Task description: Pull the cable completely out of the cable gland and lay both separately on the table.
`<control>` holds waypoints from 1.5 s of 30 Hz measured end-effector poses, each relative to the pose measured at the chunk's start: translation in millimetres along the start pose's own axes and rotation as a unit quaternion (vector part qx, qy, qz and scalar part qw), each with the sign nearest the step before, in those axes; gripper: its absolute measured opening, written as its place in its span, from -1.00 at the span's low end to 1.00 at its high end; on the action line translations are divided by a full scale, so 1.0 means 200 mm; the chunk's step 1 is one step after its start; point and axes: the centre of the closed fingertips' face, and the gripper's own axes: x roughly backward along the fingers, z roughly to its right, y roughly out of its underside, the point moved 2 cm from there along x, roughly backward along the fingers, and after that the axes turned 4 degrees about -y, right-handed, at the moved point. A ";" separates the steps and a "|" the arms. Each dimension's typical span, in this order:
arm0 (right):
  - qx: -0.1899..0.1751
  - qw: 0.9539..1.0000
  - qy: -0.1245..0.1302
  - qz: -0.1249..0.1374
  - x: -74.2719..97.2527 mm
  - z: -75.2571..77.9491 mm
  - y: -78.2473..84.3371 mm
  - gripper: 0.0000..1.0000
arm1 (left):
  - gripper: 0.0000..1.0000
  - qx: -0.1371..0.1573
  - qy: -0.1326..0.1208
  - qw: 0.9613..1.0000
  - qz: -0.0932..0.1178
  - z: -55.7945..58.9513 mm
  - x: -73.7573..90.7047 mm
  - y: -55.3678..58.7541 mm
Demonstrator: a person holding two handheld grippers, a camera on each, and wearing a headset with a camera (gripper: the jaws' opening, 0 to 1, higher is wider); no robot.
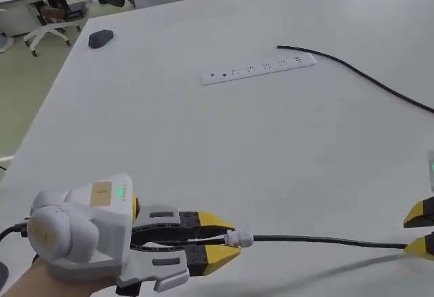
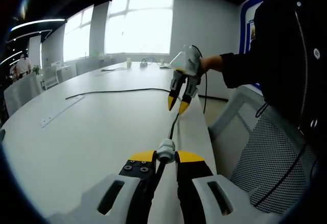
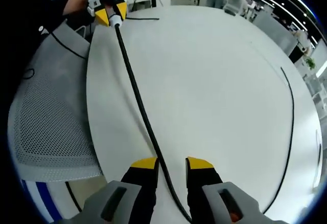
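My left gripper (image 1: 234, 241) is at the table's near edge, shut on the white cable gland (image 1: 239, 239). In the left gripper view the gland (image 2: 165, 150) sits between the yellow tips of the left gripper (image 2: 165, 157). A black cable (image 1: 325, 241) runs from the gland to the right, a little above the table (image 1: 203, 148). My right gripper (image 1: 422, 229) is at the right edge, open, with the cable beside its lower finger. In the right gripper view the cable (image 3: 138, 101) passes through the gap of the right gripper (image 3: 171, 165) and leads up to the left gripper (image 3: 111, 13).
A white power strip (image 1: 258, 70) lies mid-table, with its black cord (image 1: 369, 78) trailing right. A dark mouse-like object (image 1: 100, 38) sits far left. Office chairs (image 1: 41, 19) stand beyond the table. A mesh chair (image 2: 265, 147) is beside the table's near edge.
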 end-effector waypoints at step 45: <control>0.064 0.990 -0.055 0.109 -0.08 -0.25 -0.48 -1.00 | -0.70 0.003 0.001 1.000 0.006 -0.01 0.02 0.01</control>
